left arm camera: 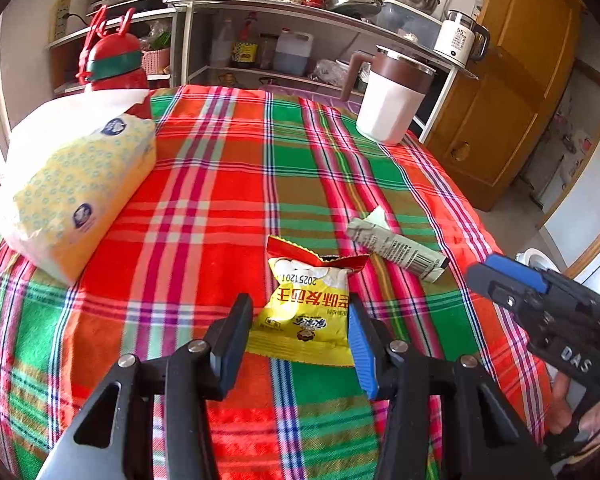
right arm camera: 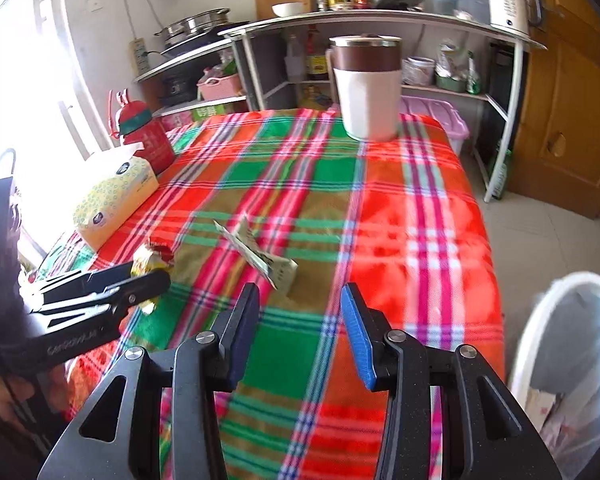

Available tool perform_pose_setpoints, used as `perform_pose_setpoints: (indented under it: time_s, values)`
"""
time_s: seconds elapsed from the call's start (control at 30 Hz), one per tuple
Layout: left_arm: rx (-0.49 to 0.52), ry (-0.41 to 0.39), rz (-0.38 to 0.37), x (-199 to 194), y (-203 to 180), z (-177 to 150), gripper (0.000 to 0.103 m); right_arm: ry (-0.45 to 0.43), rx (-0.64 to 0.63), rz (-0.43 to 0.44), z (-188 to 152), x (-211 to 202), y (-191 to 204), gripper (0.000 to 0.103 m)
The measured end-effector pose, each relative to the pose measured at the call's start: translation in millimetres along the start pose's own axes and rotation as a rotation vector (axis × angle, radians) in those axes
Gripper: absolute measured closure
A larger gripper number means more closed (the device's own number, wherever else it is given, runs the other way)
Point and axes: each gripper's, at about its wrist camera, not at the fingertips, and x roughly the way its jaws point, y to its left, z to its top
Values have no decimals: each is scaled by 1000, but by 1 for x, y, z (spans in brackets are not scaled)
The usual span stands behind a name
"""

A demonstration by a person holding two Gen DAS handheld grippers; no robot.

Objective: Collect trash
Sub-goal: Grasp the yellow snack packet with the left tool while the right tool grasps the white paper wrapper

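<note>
Partly hidden yellow wrapper (right arm camera: pixel 150 266), bin (right arm camera: pixel 540 320) cropped

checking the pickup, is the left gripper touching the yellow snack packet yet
Cannot tell: in the left wrist view the yellow snack packet lies between the left gripper fingers, contact unclear.

Two claw-mounted fisheyes, angled down, close, sharing the plaid table (left arm camera: pixel 228 184).
</note>
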Motion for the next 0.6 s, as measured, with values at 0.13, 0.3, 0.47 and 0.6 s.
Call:
perform_pose_setpoints:
  time_s: [0.13, 0.3, 0.47, 0.6]
  values:
    - [-14, -8, 4, -4, 7, -3, 54, 0, -49, 44, 6, 12, 11, 59]
    - [-46, -2, 6, -4, 19, -5, 54, 7, -129, 38, 12, 31, 24, 59]
    - [-52, 4, -1, -2, 22, -8, 54, 54, -120, 35, 17, 50, 24, 59]
    - [-52, 6, 0, -1, 22, -8, 54, 92, -106, 53, 16, 60, 25, 59]
